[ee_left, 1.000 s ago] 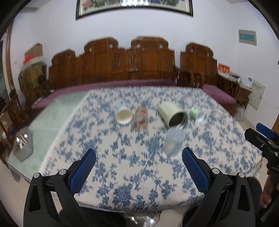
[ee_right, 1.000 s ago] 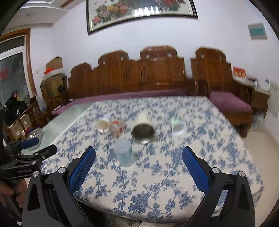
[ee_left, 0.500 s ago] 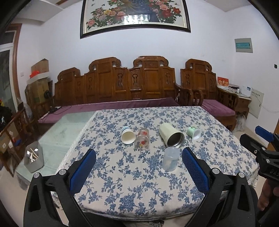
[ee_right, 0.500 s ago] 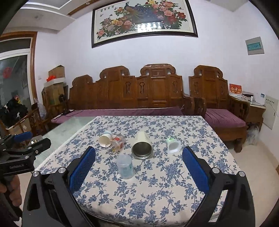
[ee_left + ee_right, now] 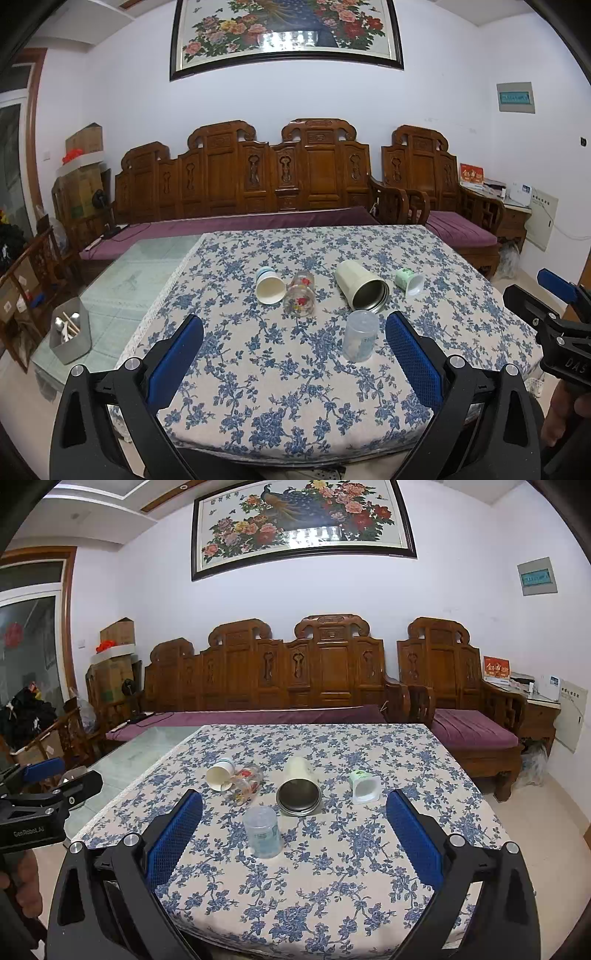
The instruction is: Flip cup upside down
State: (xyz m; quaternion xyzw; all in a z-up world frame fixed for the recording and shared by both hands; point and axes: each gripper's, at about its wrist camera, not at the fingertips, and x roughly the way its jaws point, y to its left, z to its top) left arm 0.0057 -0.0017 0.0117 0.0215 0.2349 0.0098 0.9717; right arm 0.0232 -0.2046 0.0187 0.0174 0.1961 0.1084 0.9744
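Several cups are on a blue-flowered tablecloth (image 5: 295,387). A clear plastic cup (image 5: 360,336) (image 5: 263,831) stands upside down nearest me. Behind it lie on their sides a cream metal tumbler (image 5: 362,283) (image 5: 298,787), a clear printed glass (image 5: 301,293) (image 5: 244,781), a white paper cup (image 5: 270,285) (image 5: 220,773) and a small green-white cup (image 5: 409,281) (image 5: 364,785). My left gripper (image 5: 293,354) is open and empty, held back from the table's front edge. My right gripper (image 5: 293,834) is open and empty too, also short of the cups.
A glass table part (image 5: 136,280) lies left of the cloth, with a metal utensil holder (image 5: 70,334) on it. Carved wooden benches with purple cushions (image 5: 258,221) stand behind the table. Each gripper shows at the edge of the other's view.
Both grippers have risen and pulled back from the table, so the cups look smaller and lower. The cups have not moved.
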